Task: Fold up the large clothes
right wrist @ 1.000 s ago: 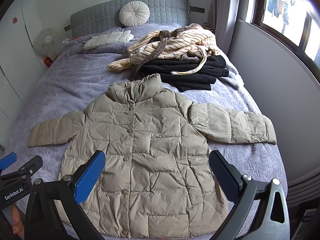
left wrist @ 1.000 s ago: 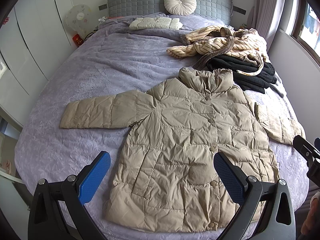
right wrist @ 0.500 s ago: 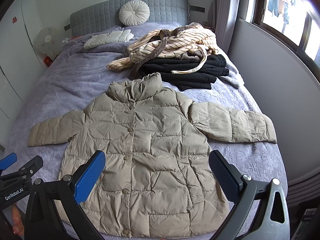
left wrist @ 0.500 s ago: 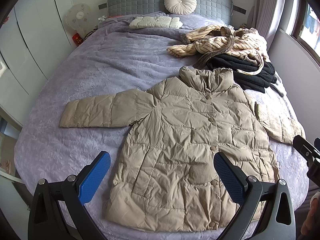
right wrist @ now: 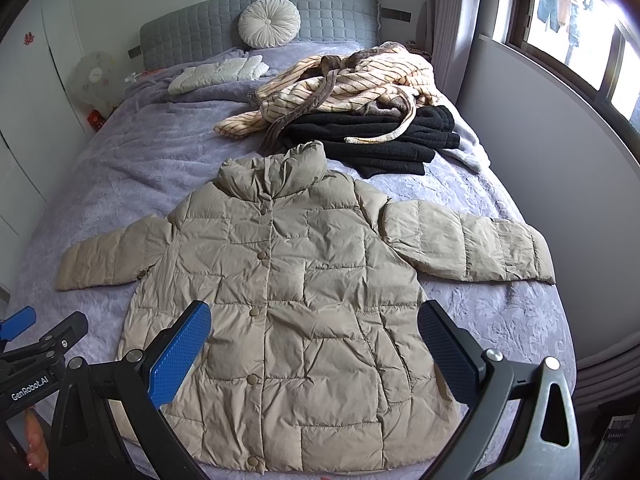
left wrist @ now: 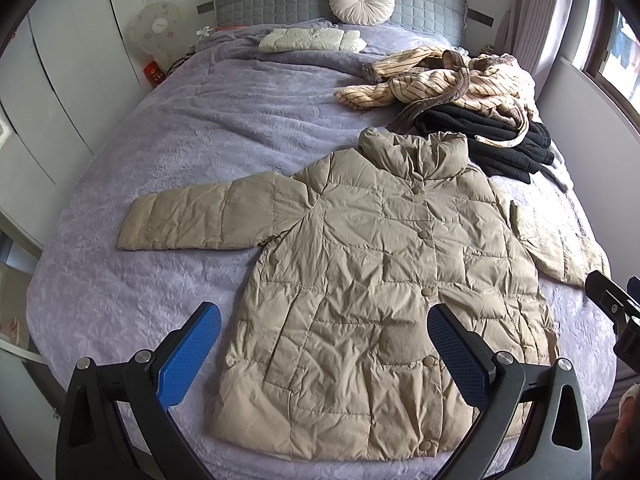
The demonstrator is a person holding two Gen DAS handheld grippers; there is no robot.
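A beige puffer coat lies flat, buttoned, sleeves spread, at the foot edge of the bed. Left claw and right claw hover above it, both wide and empty.

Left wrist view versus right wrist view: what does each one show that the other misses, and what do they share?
Only the left wrist view shows the whole left sleeve against open bedspread, and the red packet below the fan in full.

Only the right wrist view shows the right sleeve fully spread, the window, and the left gripper's label.

Both show the beige puffer coat, buttoned and flat on the bed, the striped robe on black clothes, the round cushion, and open jaws on both grippers.
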